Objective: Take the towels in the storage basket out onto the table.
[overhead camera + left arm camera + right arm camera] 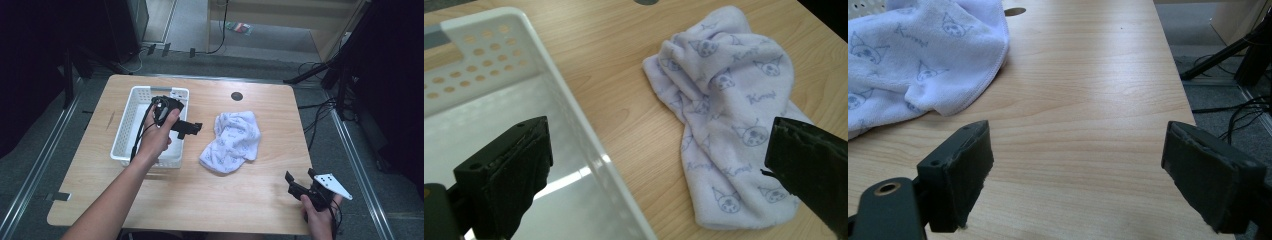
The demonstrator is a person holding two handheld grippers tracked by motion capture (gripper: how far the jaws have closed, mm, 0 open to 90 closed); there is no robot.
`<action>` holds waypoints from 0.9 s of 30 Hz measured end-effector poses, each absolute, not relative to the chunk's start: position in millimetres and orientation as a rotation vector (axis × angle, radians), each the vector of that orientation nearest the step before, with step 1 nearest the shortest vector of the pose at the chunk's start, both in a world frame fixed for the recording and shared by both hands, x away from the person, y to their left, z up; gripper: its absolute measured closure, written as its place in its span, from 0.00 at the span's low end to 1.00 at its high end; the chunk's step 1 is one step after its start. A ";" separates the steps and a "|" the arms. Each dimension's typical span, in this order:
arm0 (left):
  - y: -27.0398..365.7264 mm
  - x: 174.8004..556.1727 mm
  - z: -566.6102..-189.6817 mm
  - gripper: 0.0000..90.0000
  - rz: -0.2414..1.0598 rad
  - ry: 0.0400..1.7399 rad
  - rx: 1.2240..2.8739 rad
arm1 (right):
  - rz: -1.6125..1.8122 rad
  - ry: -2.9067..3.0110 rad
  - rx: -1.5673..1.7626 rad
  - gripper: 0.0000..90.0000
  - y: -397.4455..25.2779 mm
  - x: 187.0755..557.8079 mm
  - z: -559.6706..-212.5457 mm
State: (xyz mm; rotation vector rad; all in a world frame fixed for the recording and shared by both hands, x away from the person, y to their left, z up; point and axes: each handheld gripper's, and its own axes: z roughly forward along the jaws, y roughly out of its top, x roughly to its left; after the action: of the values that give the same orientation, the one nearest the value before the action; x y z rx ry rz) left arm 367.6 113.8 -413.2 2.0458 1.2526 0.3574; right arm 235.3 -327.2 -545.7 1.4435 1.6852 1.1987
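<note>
Towel point(231, 141), white with small printed cartoon faces, lies crumpled at the centre of the high view on the wooden table point(260, 200), just right of the white perforated basket point(131, 107) that sits in the left half of the frame. Over that basket's right rim hangs the left gripper point(196, 127), held in the person's left hand point(155, 140), its jaws spread wide and holding nothing, pointing toward the towel but apart from it. In the left gripper view the basket wall cuts diagonally through the left half of the frame while the towel fills the right half, with bare wood between them. Down at the lower right of the high view sits the right gripper point(300, 181), near the table's front edge and well apart from the towel, jaws parted and empty too. In the right gripper view the towel's hemmed edge shows in the upper left corner, bare wood between the two black pads.
</note>
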 end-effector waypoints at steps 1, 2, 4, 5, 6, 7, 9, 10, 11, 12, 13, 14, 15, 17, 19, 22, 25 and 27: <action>117.5 366.8 -413.6 0.00 0.361 1.263 2.040 | 1.199 1.683 1.447 0.15 -327.0 235.1 -545.7; 119.7 366.2 -413.9 0.00 0.361 1.264 2.039 | 1.198 1.684 1.445 0.15 -327.2 235.3 -545.7; 126.9 364.0 -413.7 0.00 0.370 1.267 2.038 | 1.199 1.685 1.445 0.15 -327.6 235.5 -545.7; 128.7 363.1 -413.5 0.00 0.375 1.273 2.030 | 1.198 1.686 1.445 0.15 -327.6 235.5 -545.7; 132.0 362.4 -412.7 0.00 0.377 1.274 2.030 | 1.197 1.686 1.444 0.15 -327.6 235.5 -545.7; 135.1 361.6 -411.9 0.00 0.379 1.276 2.024 | 1.196 1.687 1.444 0.15 -327.5 235.6 -545.8; 140.8 359.9 -410.7 0.00 0.399 1.280 2.014 | 1.196 1.686 1.445 0.15 -327.3 235.4 -545.7; 143.9 358.9 -410.4 0.00 0.407 1.281 2.013 | 1.196 1.686 1.444 0.15 -327.5 235.5 -545.7; 146.0 358.1 -410.5 0.00 0.410 1.285 2.009 | 1.198 1.686 1.445 0.15 -327.5 235.6 -545.7; 149.0 357.2 -411.0 0.00 0.416 1.287 2.005 | 1.197 1.686 1.444 0.15 -327.6 235.5 -545.7; 154.2 355.6 -411.9 0.00 0.427 1.296 2.002 | 1.197 1.686 1.444 0.15 -327.5 235.5 -545.7; 157.3 355.0 -412.2 0.00 0.424 1.296 2.003 | 1.196 1.686 1.444 0.15 -327.6 235.5 -545.7; 160.7 353.9 -413.1 0.00 0.426 1.304 1.990 | 1.197 1.686 1.445 0.15 -327.6 235.5 -545.7; 169.3 351.5 -413.8 0.00 0.433 1.315 1.980 | 1.197 1.686 1.445 0.15 -327.6 235.6 -545.8; 178.1 349.1 -414.4 0.00 0.433 1.324 1.960 | 1.196 1.686 1.445 0.15 -327.5 235.5 -545.8; 189.7 345.2 -415.5 0.00 0.443 1.339 1.939 | 1.195 1.688 1.448 0.15 -327.3 235.6 -545.7; 203.1 340.1 -418.2 0.00 0.462 1.351 1.930 | 1.194 1.688 1.449 0.15 -327.2 235.6 -545.7; 211.3 336.3 -419.9 0.00 0.470 1.359 1.923 | 1.194 1.688 1.449 0.15 -327.2 235.6 -545.7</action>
State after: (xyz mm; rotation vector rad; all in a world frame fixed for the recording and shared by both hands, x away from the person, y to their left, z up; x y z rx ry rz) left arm 336.3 211.3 -419.9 1.9226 1.3588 0.4701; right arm 235.6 -327.2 -545.7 1.4490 1.6877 1.1939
